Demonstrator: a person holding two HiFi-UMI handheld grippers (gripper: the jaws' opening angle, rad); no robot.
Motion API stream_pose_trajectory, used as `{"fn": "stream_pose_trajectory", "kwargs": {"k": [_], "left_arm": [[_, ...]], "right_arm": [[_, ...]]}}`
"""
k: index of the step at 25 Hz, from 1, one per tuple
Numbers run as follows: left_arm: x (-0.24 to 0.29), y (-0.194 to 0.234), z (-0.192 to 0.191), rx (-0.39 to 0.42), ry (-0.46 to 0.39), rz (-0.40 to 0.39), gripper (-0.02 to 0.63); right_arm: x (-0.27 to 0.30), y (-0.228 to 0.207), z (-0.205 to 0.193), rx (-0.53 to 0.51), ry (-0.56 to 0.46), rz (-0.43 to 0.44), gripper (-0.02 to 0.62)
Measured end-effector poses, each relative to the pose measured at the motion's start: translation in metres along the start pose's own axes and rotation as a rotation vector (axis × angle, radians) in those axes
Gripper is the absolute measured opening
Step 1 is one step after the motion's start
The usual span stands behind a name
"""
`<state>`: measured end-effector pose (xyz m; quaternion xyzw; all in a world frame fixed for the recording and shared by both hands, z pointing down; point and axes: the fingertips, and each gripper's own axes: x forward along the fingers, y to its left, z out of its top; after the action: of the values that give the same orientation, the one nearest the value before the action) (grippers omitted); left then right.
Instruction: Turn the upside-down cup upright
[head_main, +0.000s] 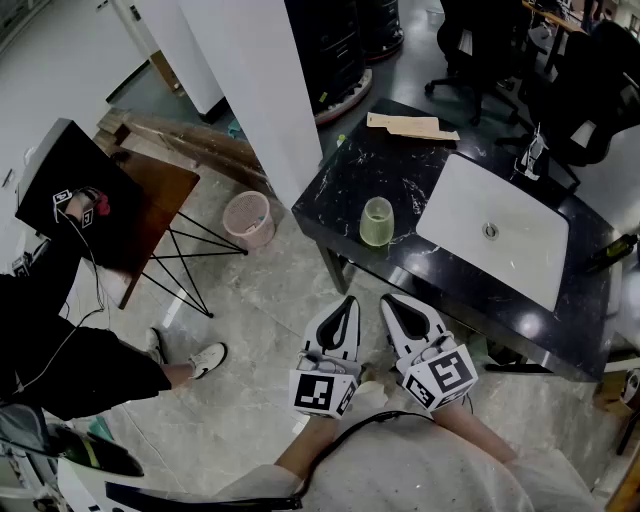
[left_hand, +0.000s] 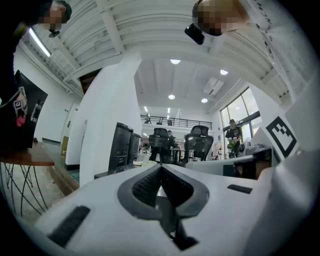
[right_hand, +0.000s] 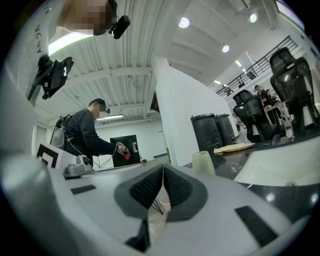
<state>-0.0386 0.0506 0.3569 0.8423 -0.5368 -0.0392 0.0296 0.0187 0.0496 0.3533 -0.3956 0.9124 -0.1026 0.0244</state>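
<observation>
A pale green translucent cup (head_main: 376, 222) stands mouth-down near the front left corner of the black marble table (head_main: 400, 180). In the right gripper view the cup (right_hand: 203, 163) shows just right of the jaws, narrow end up. Both grippers hover side by side over the floor, short of the table's front edge and apart from the cup. My left gripper (head_main: 347, 303) is shut with nothing in it; its pads meet in the left gripper view (left_hand: 161, 171). The right gripper (head_main: 390, 302) is also shut and empty, its pads (right_hand: 150, 186) pressed together.
A white rectangular board (head_main: 495, 235) lies on the table right of the cup, and a cardboard piece (head_main: 412, 126) lies at the far edge. A pink waste basket (head_main: 247, 219), a wire-legged wooden side table (head_main: 150, 215) and a person in black (head_main: 60, 340) are at left.
</observation>
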Motion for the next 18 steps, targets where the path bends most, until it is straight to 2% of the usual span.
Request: {"fn": "stream_pose_trajectory", "kwargs": {"k": [7,15,18], "left_arm": [[0.021,0.019,-0.007,-0.013,0.005,-0.026,0.006],[0.039,0.019,-0.027,-0.031,0.039,-0.054,0.006],[0.046,0.022,-0.030,-0.034,0.046,-0.050,0.006]], "right_arm": [[0.025,-0.007,-0.005,-0.039,0.027,-0.006,0.009],[0.042,-0.030,-0.013,-0.069,0.041,-0.057,0.012],[0.049,-0.041,-0.015,-0.061,0.052,-0.081,0.064]]}}
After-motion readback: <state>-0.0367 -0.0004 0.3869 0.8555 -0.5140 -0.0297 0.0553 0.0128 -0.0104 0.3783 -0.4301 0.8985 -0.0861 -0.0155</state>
